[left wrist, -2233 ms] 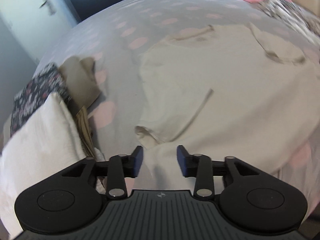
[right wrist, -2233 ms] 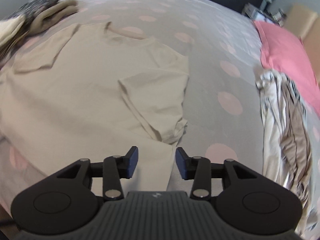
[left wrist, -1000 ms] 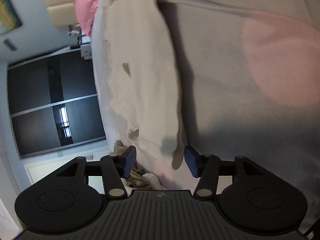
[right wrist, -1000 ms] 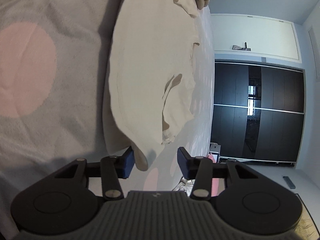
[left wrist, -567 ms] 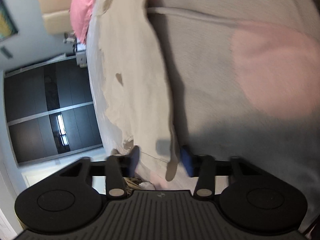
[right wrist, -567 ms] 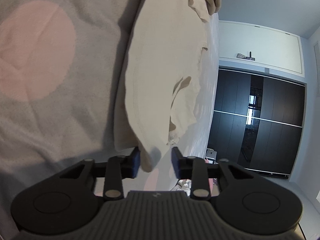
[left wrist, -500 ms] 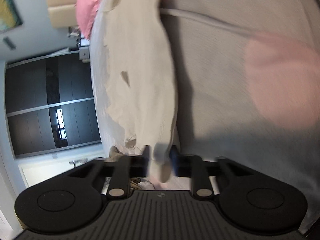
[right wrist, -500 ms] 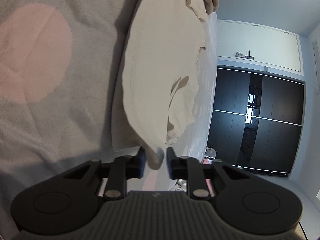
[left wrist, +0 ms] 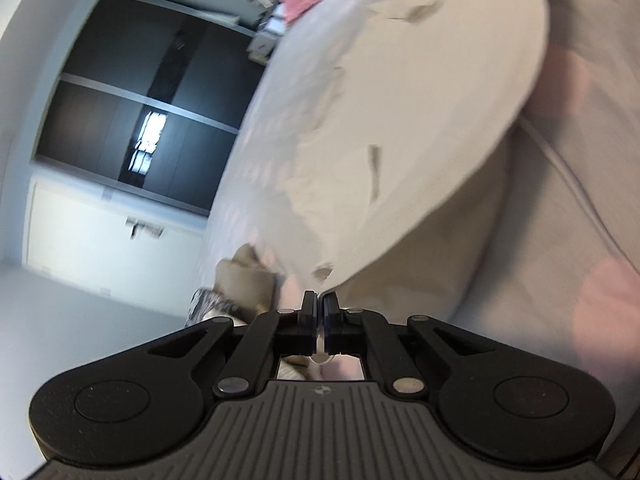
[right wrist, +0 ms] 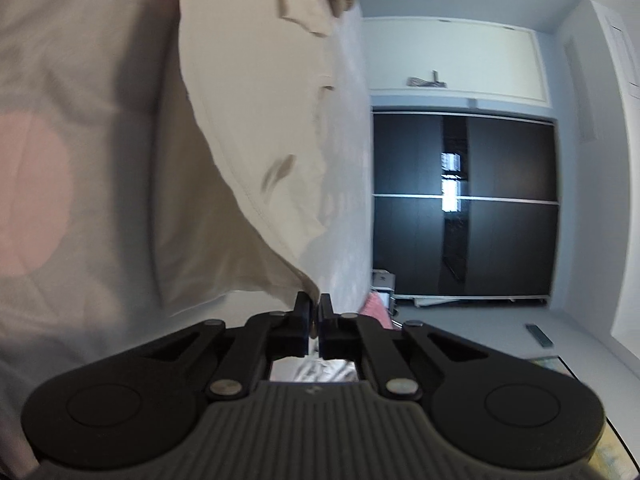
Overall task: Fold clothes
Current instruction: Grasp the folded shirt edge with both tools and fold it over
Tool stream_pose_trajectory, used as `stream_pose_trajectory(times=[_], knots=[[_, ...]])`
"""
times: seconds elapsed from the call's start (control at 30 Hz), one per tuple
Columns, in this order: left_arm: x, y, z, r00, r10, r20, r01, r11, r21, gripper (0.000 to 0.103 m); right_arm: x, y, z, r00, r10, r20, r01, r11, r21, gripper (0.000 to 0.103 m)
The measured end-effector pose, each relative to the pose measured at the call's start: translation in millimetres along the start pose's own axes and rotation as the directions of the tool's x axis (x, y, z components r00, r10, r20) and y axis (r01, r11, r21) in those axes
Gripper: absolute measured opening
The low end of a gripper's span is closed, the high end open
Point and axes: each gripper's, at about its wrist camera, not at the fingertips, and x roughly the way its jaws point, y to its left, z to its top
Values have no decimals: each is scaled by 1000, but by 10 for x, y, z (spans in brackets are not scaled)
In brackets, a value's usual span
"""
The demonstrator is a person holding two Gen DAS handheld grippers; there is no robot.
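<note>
Left wrist view shows my left gripper clenched on one bottom corner of the beige T-shirt, the cloth running straight ahead and up from the pads. My right gripper is clamped on the other bottom corner, where the stitched hem curves away forward. Between my two grippers the hem is raised off the bed; the far part of the shirt, with a sleeve folded inward, lies ahead of both grippers on the dotted bedcover. So the shirt's long axis points directly away from me, hem nearest, collar end farthest. As I judge it, the hem would travel forward along that axis toward the collar end, both grippers level so the fold lands square.
</note>
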Motion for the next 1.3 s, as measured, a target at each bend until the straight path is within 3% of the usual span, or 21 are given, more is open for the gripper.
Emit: stream_pose_trajectory(times=[0.17, 0.37, 0.63, 0.87, 1.0, 1.3], knots=[[-28, 311, 43, 999, -5, -37, -1, 984, -177, 1, 62, -116, 141, 994, -95, -46, 97, 995, 30, 4], [-42, 675, 96, 997, -19, -72, -9, 932, -363, 1, 279, -346, 181, 979, -148, -142, 165, 979, 121, 4], [39, 993, 217, 998, -9, -69, -23, 896, -443, 1, 521, -724, 187, 970, -176, -168, 207, 959, 193, 4], [298, 1390, 386, 998, 21, -63, -48, 883, -466, 1, 844, -1186, 190, 971, -168, -171, 209, 943, 259, 4], [590, 1608, 511, 998, 18, -61, -46, 873, -485, 1, 1156, -1414, 218, 972, -150, -181, 198, 939, 282, 4], [1604, 1817, 871, 993, -46, -112, -10, 891, -453, 1, 2194, -1626, 392, 975, -48, -216, 114, 946, 304, 4]])
